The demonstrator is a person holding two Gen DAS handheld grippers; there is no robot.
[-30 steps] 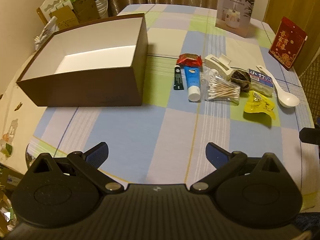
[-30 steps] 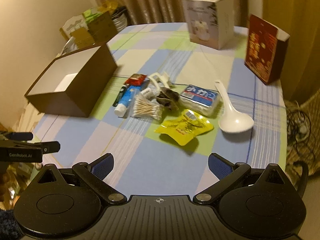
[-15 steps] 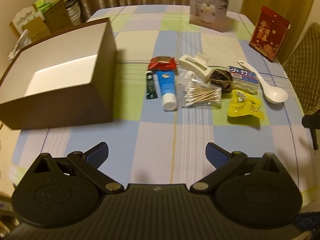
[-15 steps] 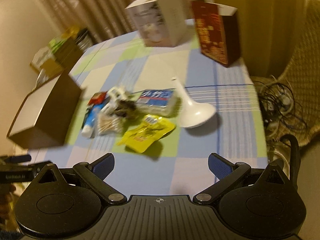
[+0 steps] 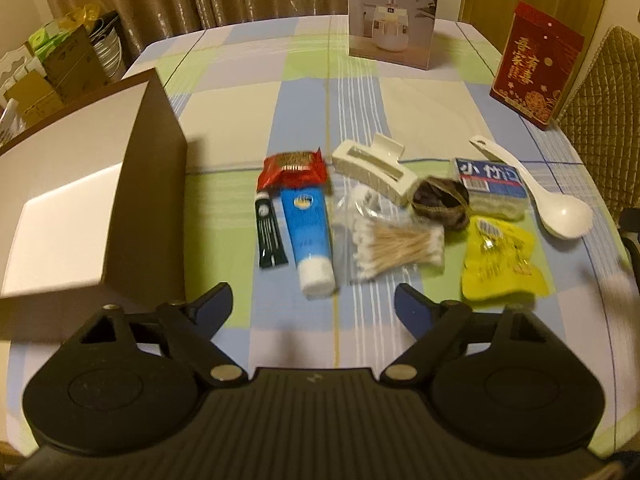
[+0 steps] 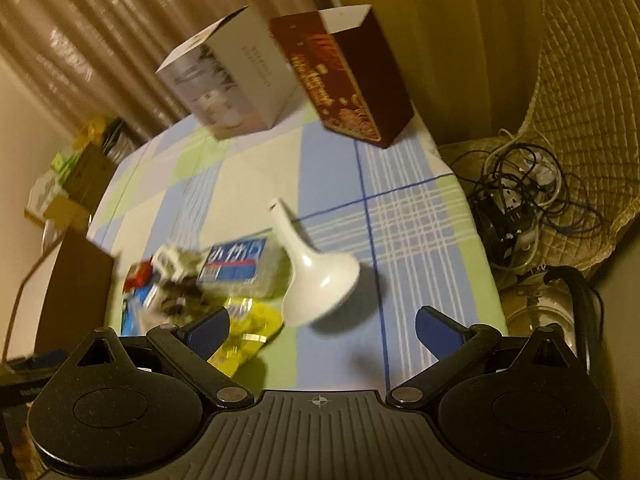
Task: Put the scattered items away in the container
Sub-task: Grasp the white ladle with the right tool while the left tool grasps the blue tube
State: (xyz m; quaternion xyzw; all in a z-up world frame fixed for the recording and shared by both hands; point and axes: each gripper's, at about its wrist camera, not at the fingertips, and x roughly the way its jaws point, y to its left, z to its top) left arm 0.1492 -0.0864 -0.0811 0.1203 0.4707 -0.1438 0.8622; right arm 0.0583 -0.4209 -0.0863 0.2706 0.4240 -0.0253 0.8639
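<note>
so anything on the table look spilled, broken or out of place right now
Nothing looks spilled or broken. The small items are just bunched loosely beside the brown box, none in it yet. The hair claw clip lies tipped on its side against the dark bundle, and the yellow packet is crumpled.

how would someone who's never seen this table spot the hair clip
Start at the brown box on the table's left; the scattered pile lies to its right. The hair clip sits at the pile's far edge, just right of the red packet: the only cream, slotted claw shape.
</note>
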